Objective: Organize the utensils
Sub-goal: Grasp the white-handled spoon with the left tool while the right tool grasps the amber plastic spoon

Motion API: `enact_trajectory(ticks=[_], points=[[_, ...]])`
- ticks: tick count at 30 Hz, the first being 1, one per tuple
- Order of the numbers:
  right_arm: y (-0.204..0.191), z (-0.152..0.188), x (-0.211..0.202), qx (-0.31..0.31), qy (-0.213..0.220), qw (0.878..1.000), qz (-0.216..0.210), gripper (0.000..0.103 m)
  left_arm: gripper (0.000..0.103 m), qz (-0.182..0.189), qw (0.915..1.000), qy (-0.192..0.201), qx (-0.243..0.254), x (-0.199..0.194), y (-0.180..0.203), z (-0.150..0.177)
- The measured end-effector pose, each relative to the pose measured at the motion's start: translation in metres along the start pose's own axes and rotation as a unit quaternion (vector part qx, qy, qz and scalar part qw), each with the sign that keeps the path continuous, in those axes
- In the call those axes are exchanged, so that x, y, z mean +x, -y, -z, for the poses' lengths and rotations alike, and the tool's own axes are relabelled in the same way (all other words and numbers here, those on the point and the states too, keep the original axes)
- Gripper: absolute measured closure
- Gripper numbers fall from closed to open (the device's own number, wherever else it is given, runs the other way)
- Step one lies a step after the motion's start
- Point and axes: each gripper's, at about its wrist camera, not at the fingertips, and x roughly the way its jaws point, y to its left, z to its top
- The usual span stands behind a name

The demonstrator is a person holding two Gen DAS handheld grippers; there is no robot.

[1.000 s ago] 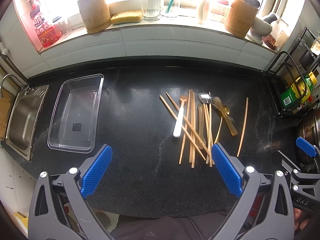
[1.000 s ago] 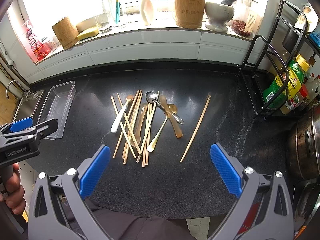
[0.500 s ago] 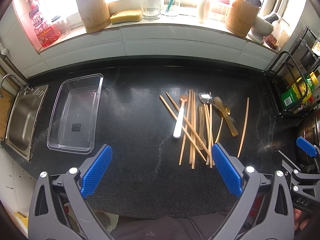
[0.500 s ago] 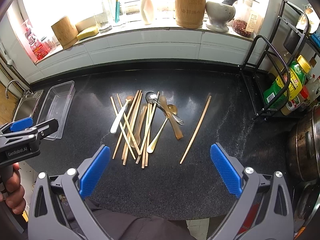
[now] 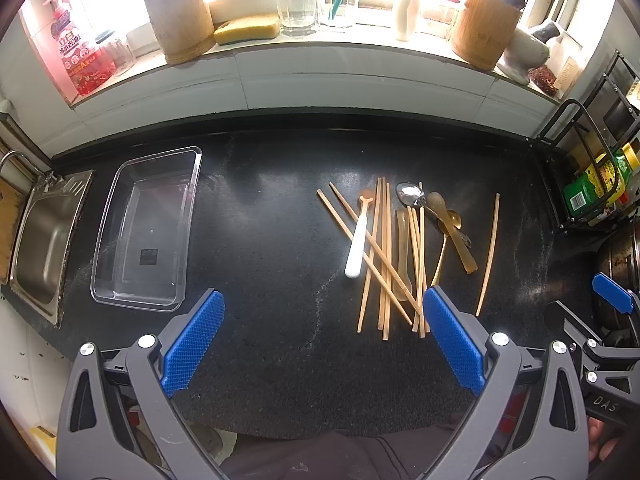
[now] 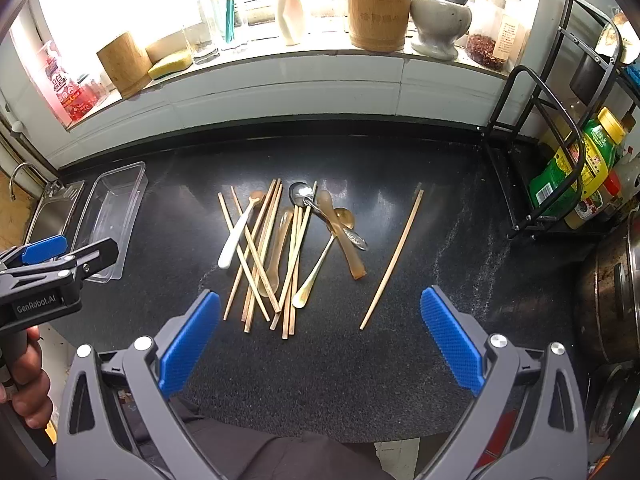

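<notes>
1. nothing on the black speckled counter (image 5: 280, 240) has moved since a second ago; both grippers still hover, jaws wide and empty.
2. left gripper (image 5: 322, 342) is nearer the clear rectangular plastic tray (image 5: 188, 216), which is empty.
3. right gripper (image 6: 320, 338) faces the tangled wooden chopsticks and spoons (image 6: 276, 248); the lone wooden chopstick (image 6: 394, 256), lying apart, looks the easiest first pinch.

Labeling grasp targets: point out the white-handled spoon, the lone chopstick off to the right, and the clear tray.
white-handled spoon (image 6: 234, 240), right wrist view, mid handle.
lone chopstick (image 6: 394, 258), right wrist view, mid shaft.
clear tray (image 5: 110, 220), left wrist view, left rim.
</notes>
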Motion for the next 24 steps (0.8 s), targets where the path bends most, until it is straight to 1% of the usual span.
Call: enact_trajectory(ticks=[7,12,16,18,20,22,24], points=[[-0.001,-0.006,0.007,-0.006,-0.005,1.0,0.0,0.006,0.006,0.001,1.0,-0.006,0.0,0.007,0.001,-0.007],[0.002,-0.014,0.019,-0.002,-0.016,1.0,-0.006,0.006,0.006,0.004,0.9999,-0.015,-0.007,0.02,0.0,-0.018],[0.011,-0.022,0.035,0.013,-0.027,1.0,-0.008,0.006,0.006,-0.002,0.9999,-0.007,-0.015,0.037,-0.002,-0.03],[0.017,-0.026,0.044,0.015,-0.028,0.999,-0.006,0.006,0.006,0.0,1.0,-0.002,-0.001,0.053,0.002,-0.034],[0.025,-0.031,0.054,0.016,-0.016,1.0,-0.006,0.006,0.006,0.019,0.9994,-0.005,0.027,0.071,0.008,-0.034],[0.034,-0.036,0.065,0.017,-0.003,1.0,-0.009,0.006,0.006,0.039,0.9972,-0.004,0.064,0.094,0.016,-0.031],[0.043,-0.039,0.077,0.017,0.002,1.0,-0.011,0.006,0.006,0.028,0.9962,-0.012,0.082,0.115,0.022,-0.029]])
